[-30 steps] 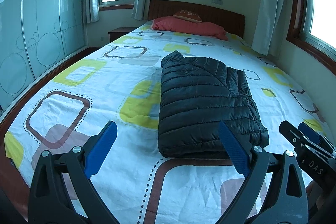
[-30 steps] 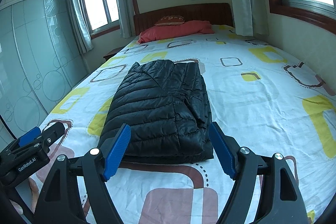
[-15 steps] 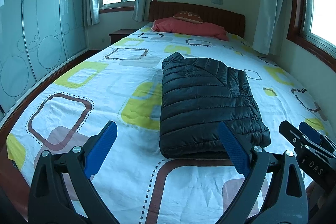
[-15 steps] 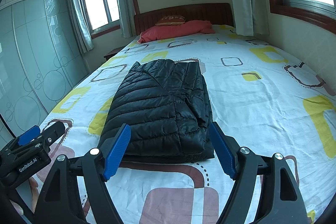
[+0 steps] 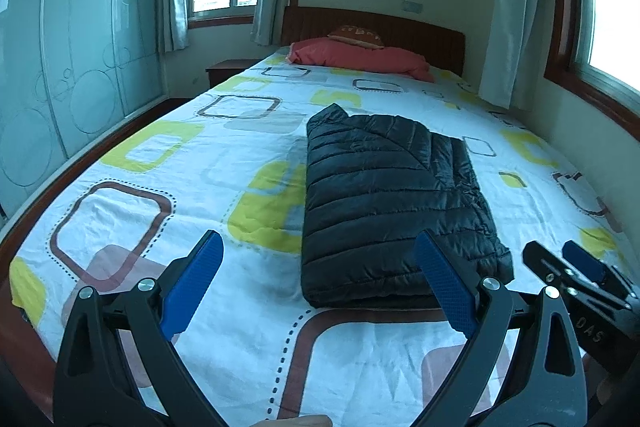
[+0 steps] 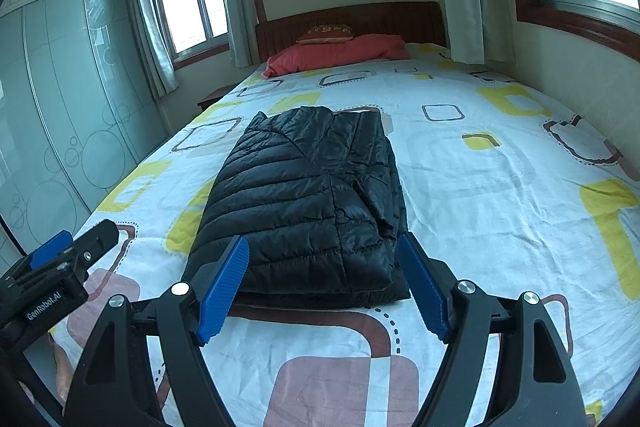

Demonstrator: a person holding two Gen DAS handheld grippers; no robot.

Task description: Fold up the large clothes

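Observation:
A black quilted puffer jacket (image 5: 384, 195) lies folded into a rectangle on the patterned bedsheet (image 5: 152, 211); it also shows in the right wrist view (image 6: 312, 199). My left gripper (image 5: 320, 283) is open and empty, held above the bed's foot, short of the jacket's near edge. My right gripper (image 6: 324, 283) is open and empty, its blue pads level with the jacket's near edge. Each gripper shows at the edge of the other's view: the right gripper (image 5: 576, 279), the left gripper (image 6: 60, 263).
A red pillow (image 5: 360, 59) and a brown cushion (image 5: 356, 33) lie at the wooden headboard (image 5: 420, 31). A glass-fronted wardrobe (image 5: 60, 67) stands along the left. A wall with a window (image 5: 608, 7) runs along the right. A nightstand (image 5: 226, 71) is at the far left.
Both views have shifted very slightly; the jacket lies unchanged and both grippers stay open.

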